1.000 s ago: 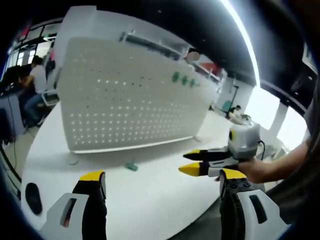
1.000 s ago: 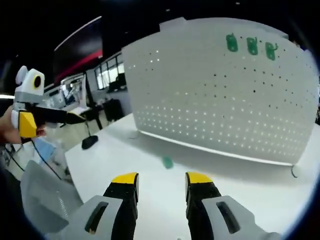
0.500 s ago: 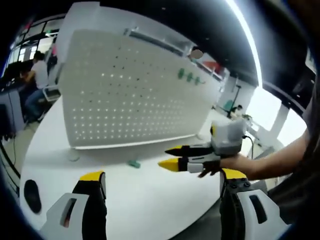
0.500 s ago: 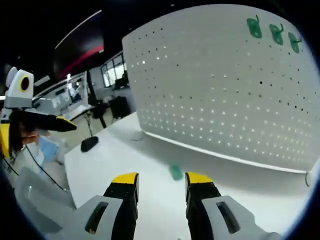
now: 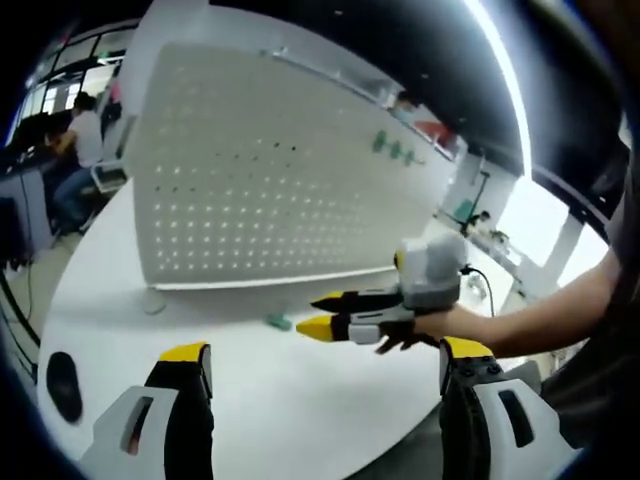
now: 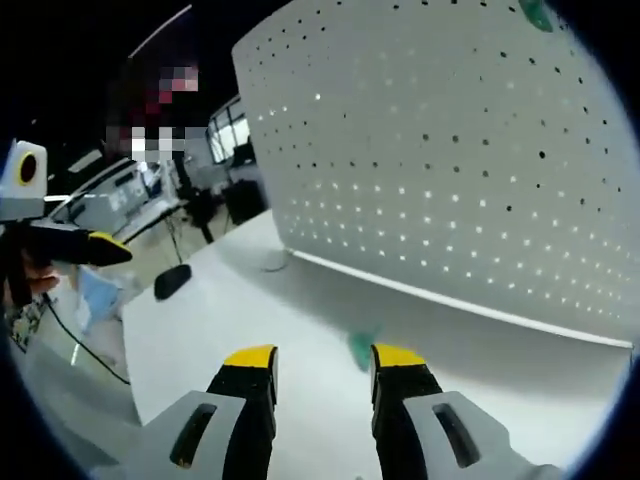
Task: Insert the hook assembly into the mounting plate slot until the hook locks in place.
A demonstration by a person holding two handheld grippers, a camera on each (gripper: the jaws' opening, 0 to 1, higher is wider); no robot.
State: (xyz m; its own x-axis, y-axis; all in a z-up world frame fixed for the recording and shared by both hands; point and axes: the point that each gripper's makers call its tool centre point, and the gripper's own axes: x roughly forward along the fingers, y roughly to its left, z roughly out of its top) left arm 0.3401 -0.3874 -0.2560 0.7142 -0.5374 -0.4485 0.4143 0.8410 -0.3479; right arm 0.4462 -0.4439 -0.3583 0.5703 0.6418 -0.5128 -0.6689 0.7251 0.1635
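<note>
Nearer now, right gripper [image 6: 312, 362], fingers narrowly parted and empty, hovers by green hook [image 6: 360, 347]; left gripper's [image 5: 318, 365] fingers wide.

Both low over the table [image 5: 300, 400], facing the pegboard [image 6: 450, 180], perhaps obliquely

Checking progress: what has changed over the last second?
The right gripper has moved toward the loose green hook on the white table, jaws open, nothing grasped. The hook lies where it was below the pegboard; the left gripper stays open.
</note>
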